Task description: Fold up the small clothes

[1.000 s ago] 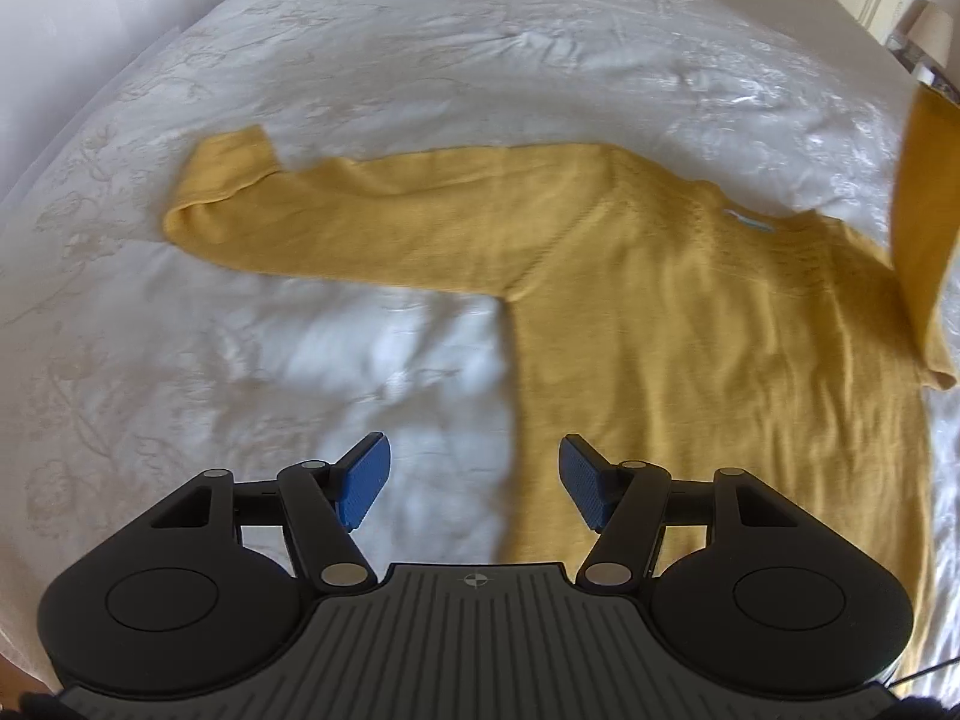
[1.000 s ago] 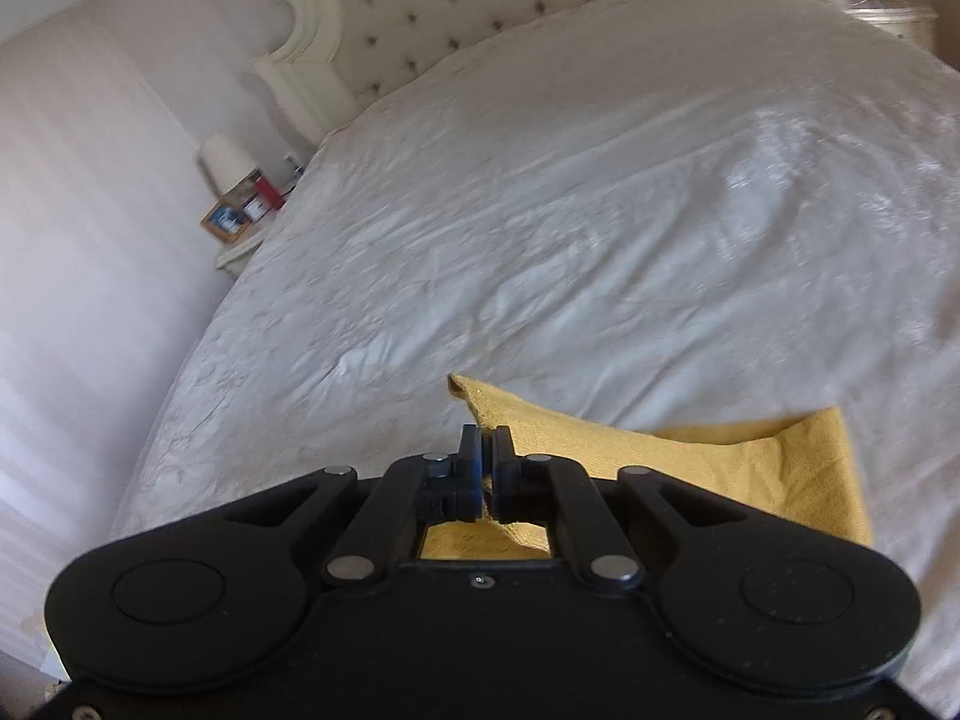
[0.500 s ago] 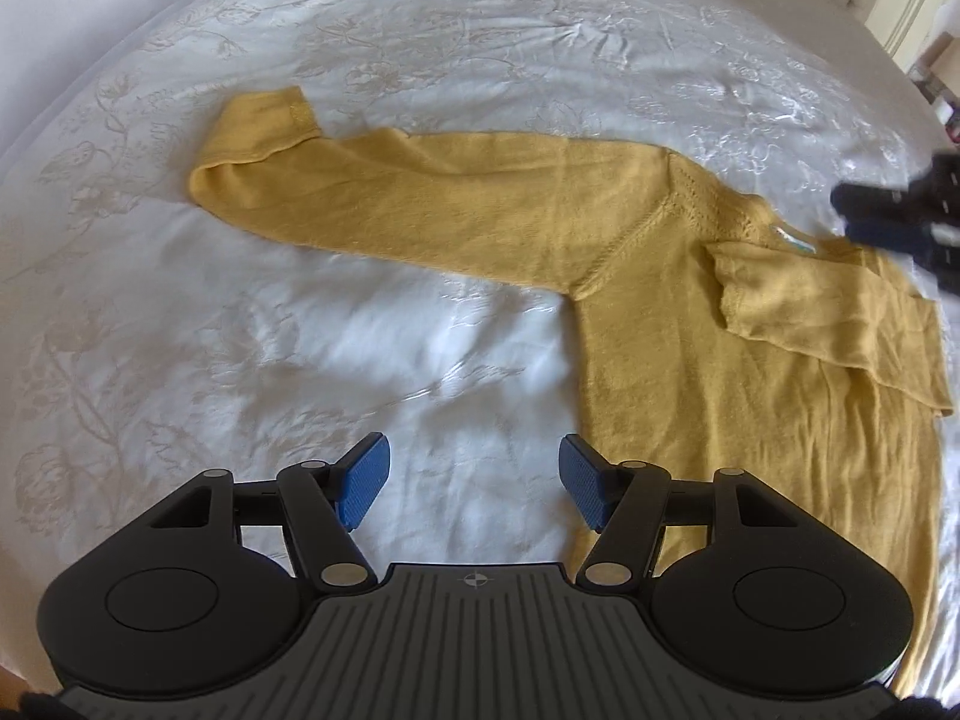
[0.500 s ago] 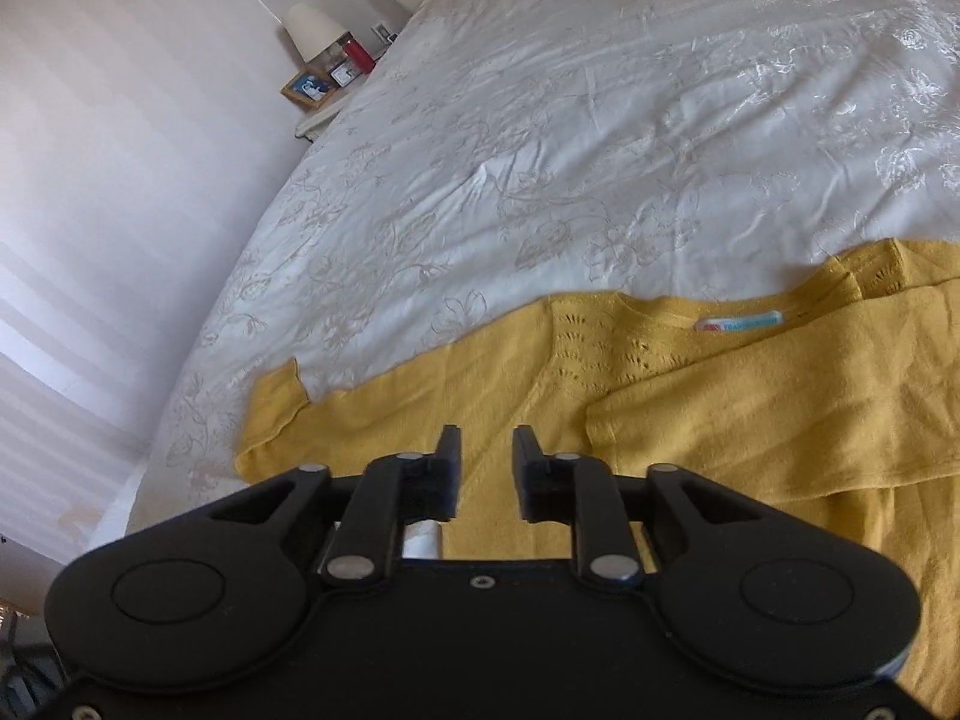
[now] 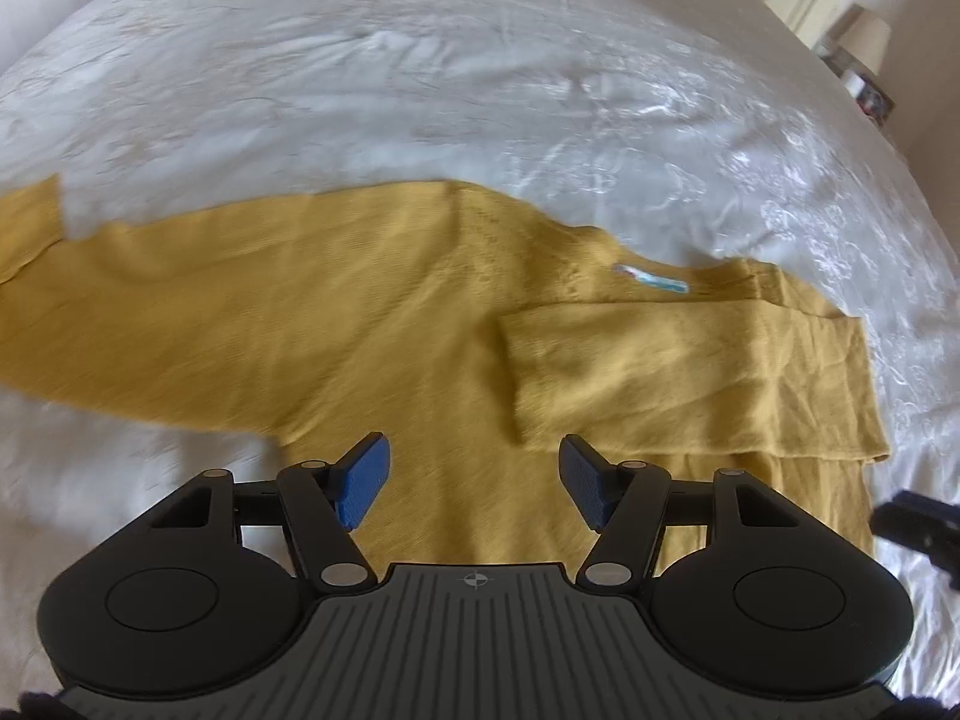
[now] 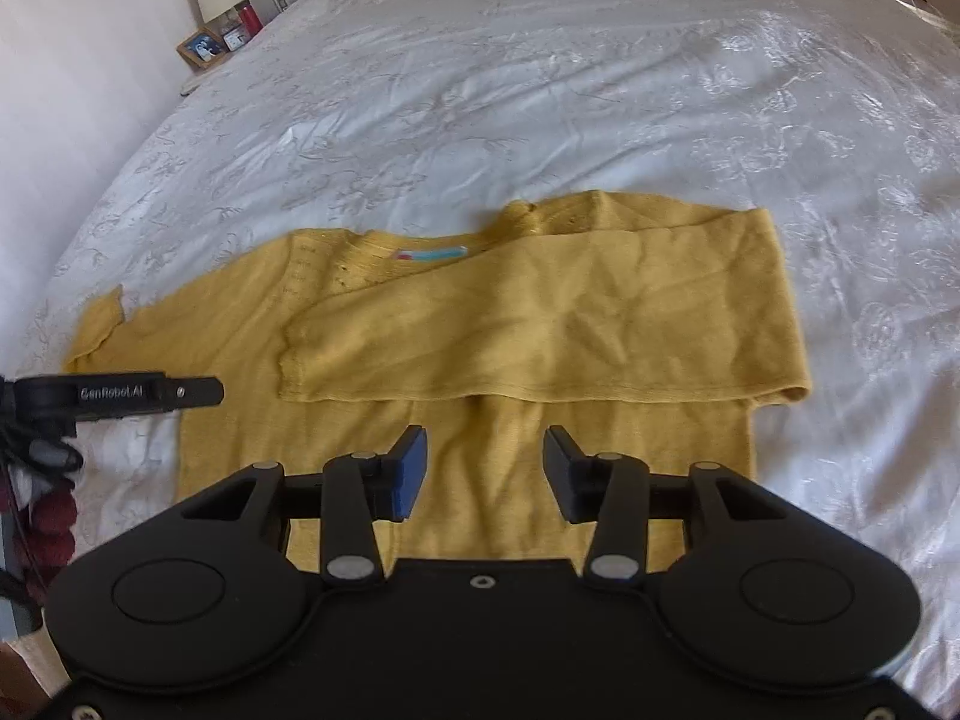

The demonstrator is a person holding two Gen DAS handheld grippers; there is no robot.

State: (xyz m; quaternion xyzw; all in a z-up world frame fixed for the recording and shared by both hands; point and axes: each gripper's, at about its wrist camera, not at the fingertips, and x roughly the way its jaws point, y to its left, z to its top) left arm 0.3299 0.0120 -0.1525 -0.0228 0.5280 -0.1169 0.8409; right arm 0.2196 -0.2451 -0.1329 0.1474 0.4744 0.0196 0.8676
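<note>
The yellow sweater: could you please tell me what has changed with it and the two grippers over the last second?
The right gripper let go of the sleeve, which now lies folded across the yellow sweater; its jaws are opening with nothing between them. The left gripper moved in over the sweater's body. Unchanged: the left jaws are open and empty, the other sleeve is spread out on the bedspread.

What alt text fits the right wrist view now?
A yellow sweater lies flat on a white bedspread, one sleeve folded across its chest. The right claw hovers above it, opening and empty.
</note>
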